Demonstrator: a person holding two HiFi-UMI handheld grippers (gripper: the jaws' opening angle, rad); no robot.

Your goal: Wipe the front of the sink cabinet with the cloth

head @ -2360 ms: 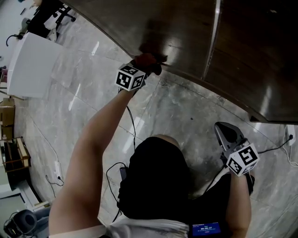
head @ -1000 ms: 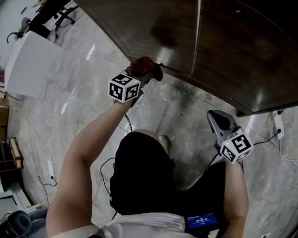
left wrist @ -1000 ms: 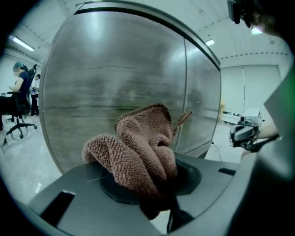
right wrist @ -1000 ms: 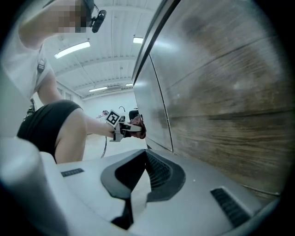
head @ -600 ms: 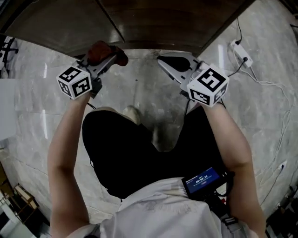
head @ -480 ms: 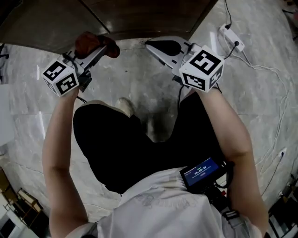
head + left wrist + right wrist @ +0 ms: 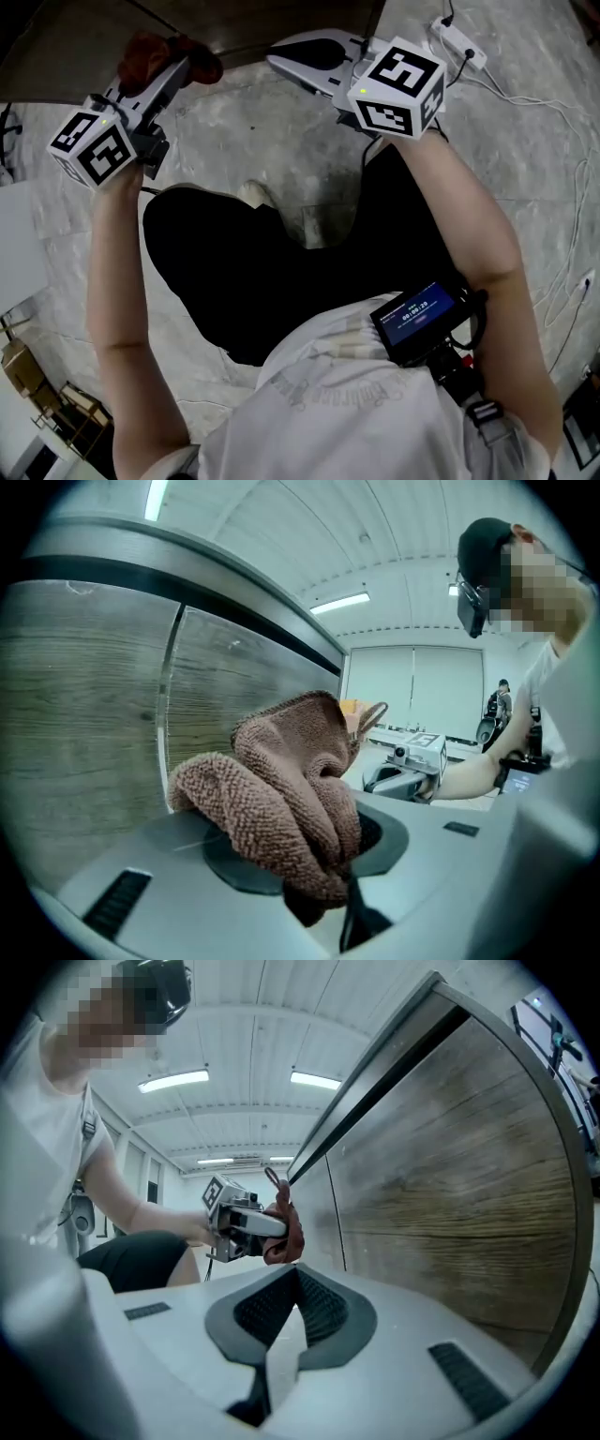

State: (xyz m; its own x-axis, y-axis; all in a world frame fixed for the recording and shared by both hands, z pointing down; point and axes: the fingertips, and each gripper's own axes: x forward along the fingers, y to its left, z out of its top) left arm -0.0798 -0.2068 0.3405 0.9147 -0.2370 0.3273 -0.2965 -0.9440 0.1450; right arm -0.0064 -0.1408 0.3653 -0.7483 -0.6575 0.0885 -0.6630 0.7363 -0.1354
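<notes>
Two grippers were seen raised toward the cabinet [image 7: 450, 1176] front, whose dark wood was shown along the top of the head view; the left gripper [image 7: 167, 67], at the upper left of that frame, was clamped on a bunched brown cloth [image 7: 281, 789]; the cloth was placed just beside the wood panel near a door seam, though contact could not be judged; the right gripper [image 7: 286, 1302], at the upper middle of the head view, was closed with nothing between its jaws, apart from the cloth; a grey marble floor [image 7: 281, 159] and a white power strip [image 7: 457, 39] at the upper right were shown beneath.
</notes>
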